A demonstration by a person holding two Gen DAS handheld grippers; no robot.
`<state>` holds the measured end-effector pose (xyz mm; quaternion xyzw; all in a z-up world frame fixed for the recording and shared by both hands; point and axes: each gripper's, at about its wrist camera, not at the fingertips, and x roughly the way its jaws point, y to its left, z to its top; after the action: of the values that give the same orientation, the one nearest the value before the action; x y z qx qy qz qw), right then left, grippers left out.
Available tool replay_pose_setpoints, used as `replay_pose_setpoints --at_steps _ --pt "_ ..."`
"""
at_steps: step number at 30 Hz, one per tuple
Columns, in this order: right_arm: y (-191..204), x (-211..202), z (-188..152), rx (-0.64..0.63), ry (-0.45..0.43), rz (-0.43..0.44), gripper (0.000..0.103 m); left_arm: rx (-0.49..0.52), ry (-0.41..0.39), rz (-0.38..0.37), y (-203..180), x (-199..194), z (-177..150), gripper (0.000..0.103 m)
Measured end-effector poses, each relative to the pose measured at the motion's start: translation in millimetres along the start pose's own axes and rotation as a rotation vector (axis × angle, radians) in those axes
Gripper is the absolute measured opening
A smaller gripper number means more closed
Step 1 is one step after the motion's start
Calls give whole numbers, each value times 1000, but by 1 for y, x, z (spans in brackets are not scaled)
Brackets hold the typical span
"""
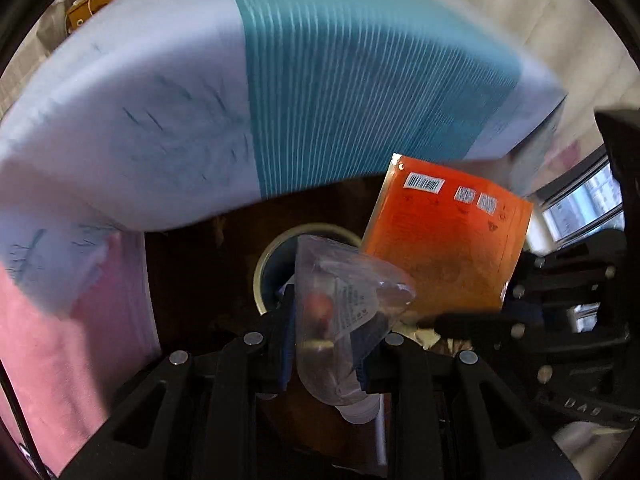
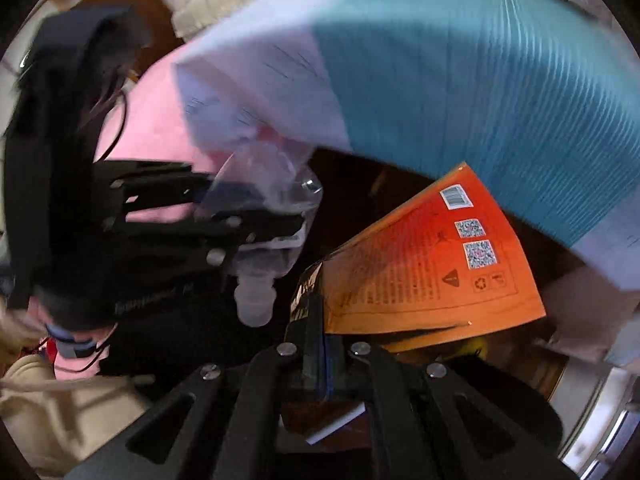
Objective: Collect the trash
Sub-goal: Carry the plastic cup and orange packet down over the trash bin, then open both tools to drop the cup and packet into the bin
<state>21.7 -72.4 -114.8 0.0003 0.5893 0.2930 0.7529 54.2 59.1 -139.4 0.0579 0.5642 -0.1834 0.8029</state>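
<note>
Your left gripper [image 1: 326, 344] clamped on a crushed clear bottle [image 1: 344, 300], your right gripper [image 2: 320, 344] pinching an orange packet [image 2: 432, 264], bin [image 1: 276, 256] beneath, bed [image 1: 320, 80] beyond.

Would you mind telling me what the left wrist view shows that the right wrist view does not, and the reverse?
Only the left wrist view shows the round rim of a bin below the tools and a window at the right edge. Only the right wrist view shows a beige sleeve at lower left and the bottle's cap end. Both show the left tool shut on a crushed clear plastic bottle, the right tool shut on an orange packet, and the bed with its teal striped cover.
</note>
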Motion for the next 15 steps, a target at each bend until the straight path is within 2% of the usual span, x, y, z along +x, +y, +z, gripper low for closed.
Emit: replay_pose_setpoints --at_steps 6,15 --pt "-44 54 5 69 28 -18 1 34 -16 20 -4 59 -7 22" --pt "-79 123 -12 172 44 -15 1 -83 -32 -2 29 116 -8 22"
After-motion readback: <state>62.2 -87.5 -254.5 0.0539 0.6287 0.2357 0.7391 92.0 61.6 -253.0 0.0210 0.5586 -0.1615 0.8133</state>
